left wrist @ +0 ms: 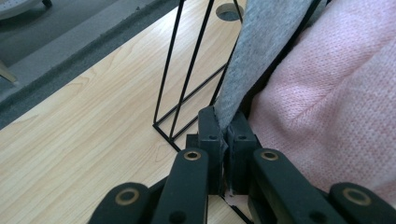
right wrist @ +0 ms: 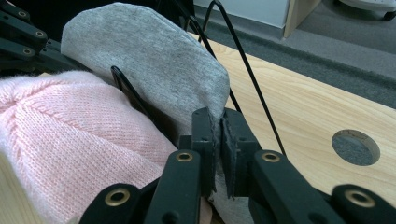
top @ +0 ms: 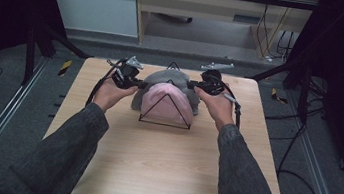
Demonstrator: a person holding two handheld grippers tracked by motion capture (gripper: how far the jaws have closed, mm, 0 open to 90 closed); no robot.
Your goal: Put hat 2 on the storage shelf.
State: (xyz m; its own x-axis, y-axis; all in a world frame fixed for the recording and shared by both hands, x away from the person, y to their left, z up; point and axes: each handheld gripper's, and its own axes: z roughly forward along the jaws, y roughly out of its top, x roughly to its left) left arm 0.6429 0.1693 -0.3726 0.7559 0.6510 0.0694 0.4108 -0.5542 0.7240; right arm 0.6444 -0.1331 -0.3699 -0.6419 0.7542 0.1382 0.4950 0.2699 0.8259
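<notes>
Two pairs of tongs, the left gripper [left wrist: 227,140] and right gripper [right wrist: 217,135], each pinch one side edge of the grey hat [right wrist: 154,60], draped over the black wire rack [top: 165,112] behind the pink hat [top: 166,104]. The grey hat looks soft, light and floppy, so its hem edges seem the safest hold.

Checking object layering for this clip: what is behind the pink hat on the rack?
Behind the pink hat sits a grey hat, pinched at each edge by the left gripper and right gripper. The black wire rack carries both; its middle is covered.
</notes>
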